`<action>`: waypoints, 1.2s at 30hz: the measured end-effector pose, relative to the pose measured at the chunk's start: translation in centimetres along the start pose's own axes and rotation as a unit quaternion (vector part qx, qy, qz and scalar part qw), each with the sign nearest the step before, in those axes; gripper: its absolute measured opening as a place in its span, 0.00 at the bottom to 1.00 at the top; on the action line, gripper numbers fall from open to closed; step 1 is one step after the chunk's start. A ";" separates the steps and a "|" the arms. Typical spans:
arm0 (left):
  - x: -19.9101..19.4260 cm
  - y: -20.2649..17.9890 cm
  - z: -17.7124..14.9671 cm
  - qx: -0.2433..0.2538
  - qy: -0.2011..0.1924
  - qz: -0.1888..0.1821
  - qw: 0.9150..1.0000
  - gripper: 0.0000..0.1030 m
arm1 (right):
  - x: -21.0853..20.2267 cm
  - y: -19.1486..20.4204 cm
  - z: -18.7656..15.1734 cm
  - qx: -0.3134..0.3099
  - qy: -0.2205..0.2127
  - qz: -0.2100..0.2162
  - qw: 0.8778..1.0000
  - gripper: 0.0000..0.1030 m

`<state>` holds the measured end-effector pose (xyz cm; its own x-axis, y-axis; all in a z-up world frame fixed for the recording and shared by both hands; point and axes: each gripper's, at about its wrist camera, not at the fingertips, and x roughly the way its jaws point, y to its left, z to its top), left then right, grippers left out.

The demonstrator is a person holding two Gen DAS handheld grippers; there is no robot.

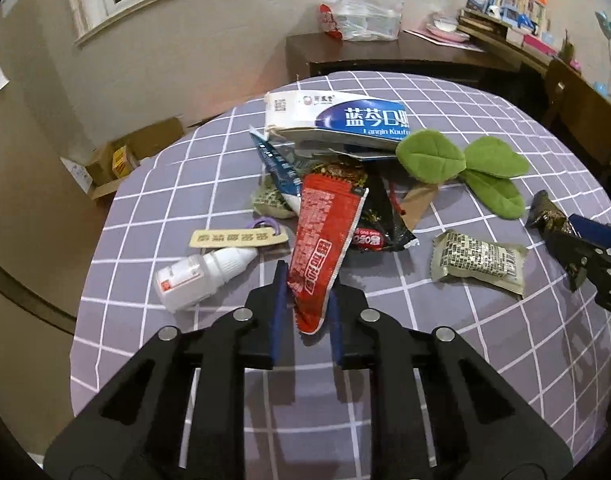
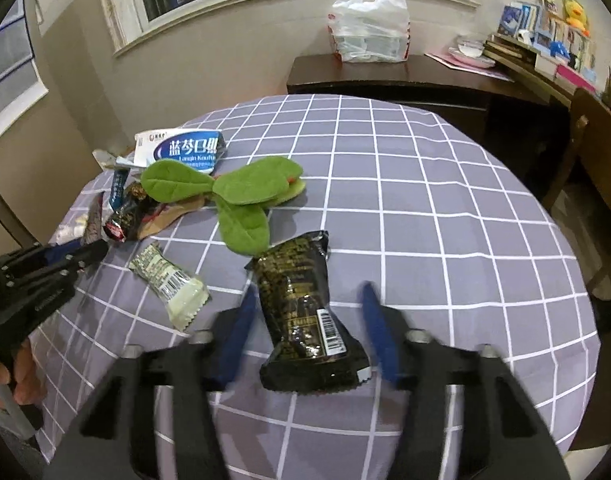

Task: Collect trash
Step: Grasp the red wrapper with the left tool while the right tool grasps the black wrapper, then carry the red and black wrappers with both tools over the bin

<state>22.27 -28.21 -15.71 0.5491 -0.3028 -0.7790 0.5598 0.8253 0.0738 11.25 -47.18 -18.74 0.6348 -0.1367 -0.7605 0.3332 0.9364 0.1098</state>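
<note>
- Left claw (image 1: 305, 292) grips the red wrapper (image 1: 321, 248) by its tail; thin film may slip free.
- Right claw (image 2: 305, 320), spread wide, straddles the black packet (image 2: 301, 312); closing off-centre could push it across the bench (image 2: 425, 200).

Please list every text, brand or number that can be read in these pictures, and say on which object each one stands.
"蓝芩口" with "Lanqin Kou" beneath, cut off: white and blue medicine box.
Red wrapper in the left tongs: Chinese print, unreadable.
Tan tag: characters too blurred.
White bottle label: too small.
Black packet between the right tongs: barcode and print too small.
</note>
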 end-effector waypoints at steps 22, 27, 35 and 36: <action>-10.2 8.3 -7.8 -0.116 -0.041 -0.038 0.992 0.17 | -7.2 11.8 -2.6 -0.054 -0.053 0.049 0.996 0.04; -10.3 8.3 -9.3 -0.112 -0.031 -0.031 0.993 0.17 | -6.8 11.9 -4.2 -0.055 -0.050 -0.003 0.997 0.38; -9.7 7.0 -9.0 -0.113 -0.027 -0.042 0.992 0.17 | -4.4 7.5 -5.2 -0.028 -0.002 -0.037 0.999 0.48; -9.5 6.9 -9.0 -0.115 -0.026 -0.041 0.992 0.17 | -4.1 7.3 -5.2 -0.028 0.002 -0.033 0.999 0.48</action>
<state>15.28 -15.33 -13.39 0.5425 -0.3933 -0.7423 0.4511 0.8818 -0.1375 7.48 -38.11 -18.19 0.6107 -0.1972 -0.7669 0.3347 0.9420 0.0243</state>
